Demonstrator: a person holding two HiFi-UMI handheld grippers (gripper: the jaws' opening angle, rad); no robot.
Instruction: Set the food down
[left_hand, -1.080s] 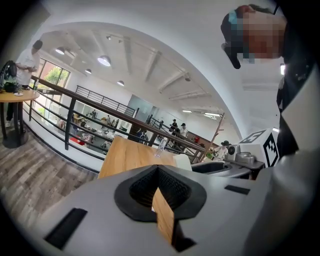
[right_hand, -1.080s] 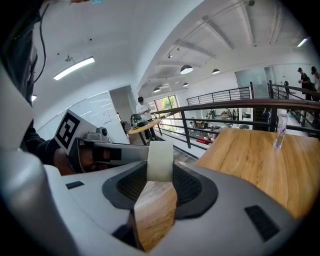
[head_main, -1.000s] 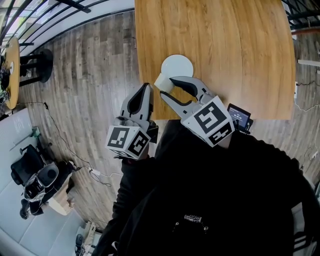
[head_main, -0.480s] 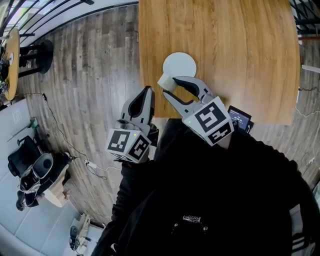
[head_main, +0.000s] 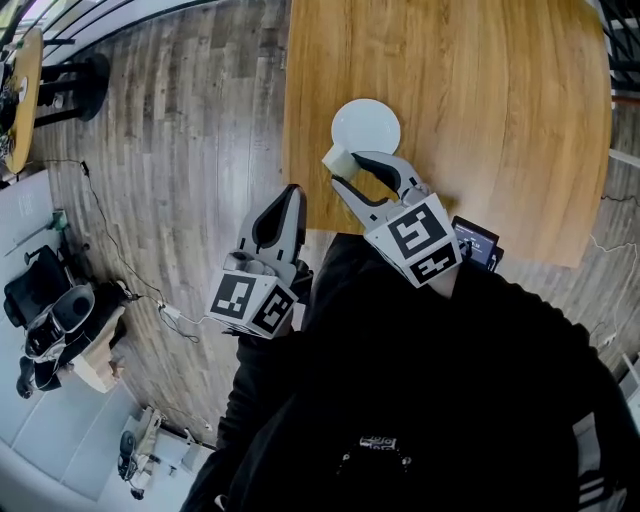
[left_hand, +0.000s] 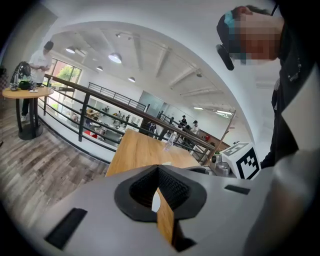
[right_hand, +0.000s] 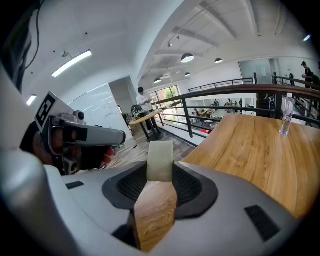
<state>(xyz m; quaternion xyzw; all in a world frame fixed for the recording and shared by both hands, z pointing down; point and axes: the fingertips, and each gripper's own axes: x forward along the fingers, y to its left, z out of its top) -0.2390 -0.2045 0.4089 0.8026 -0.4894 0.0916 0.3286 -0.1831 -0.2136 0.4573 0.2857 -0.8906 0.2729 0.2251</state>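
Observation:
The food is a pale cream block (head_main: 338, 160), and my right gripper (head_main: 343, 170) is shut on it, just above the table's near edge. A round white plate (head_main: 365, 127) lies on the wooden table (head_main: 480, 90), just beyond the block. In the right gripper view the block (right_hand: 160, 159) stands upright between the ribbed pads. My left gripper (head_main: 292, 195) is shut and holds nothing; it hangs over the floor, left of the table's corner. Through its jaws in the left gripper view (left_hand: 159, 187) only a sliver of table shows.
A black device (head_main: 476, 240) sits at the table's near edge by my right hand. A clear bottle (right_hand: 285, 121) stands far across the table. A small round table (head_main: 22, 100) and cables (head_main: 120, 270) are on the wooden floor to the left. A railing (right_hand: 220, 100) runs behind.
The head camera has shifted a little. My right gripper keeps the block at the same spot by the plate. My left gripper has drifted slightly back toward my body.

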